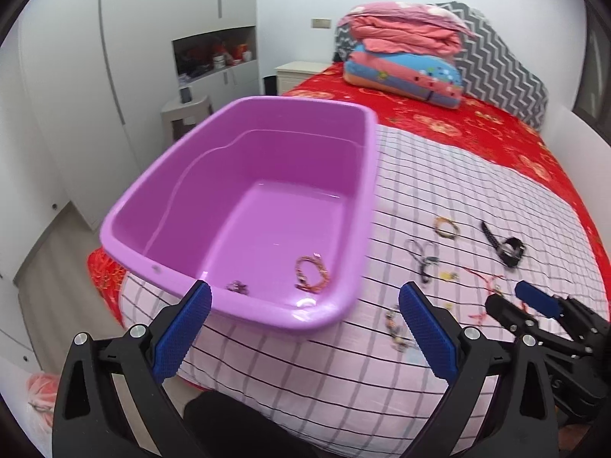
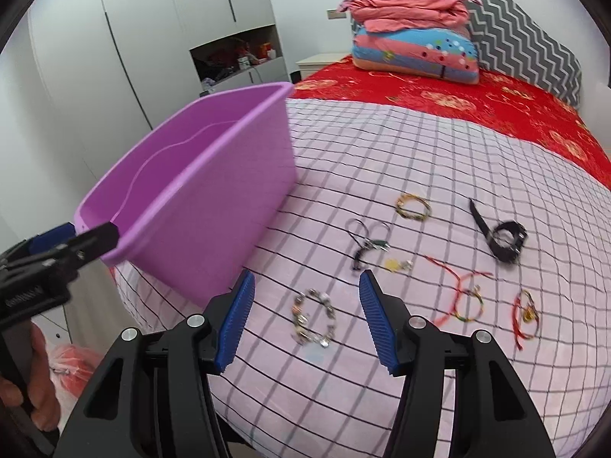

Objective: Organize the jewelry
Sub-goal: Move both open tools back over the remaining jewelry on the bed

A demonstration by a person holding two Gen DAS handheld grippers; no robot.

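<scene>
A purple plastic tub stands on the checked cloth at the bed's left side; it also shows in the right wrist view. Inside lie an orange bracelet and a small dark piece. My left gripper is open and empty at the tub's near rim. My right gripper is open and empty just above a beaded charm bracelet. On the cloth lie a yellow bracelet, a black watch, a black cord necklace, a small gold piece and red string bracelets.
The checked cloth covers the near half of a red bedspread. Folded quilts and a pillow are stacked at the headboard. White wardrobes and a nightstand stand to the left. The bed edge drops off beside the tub.
</scene>
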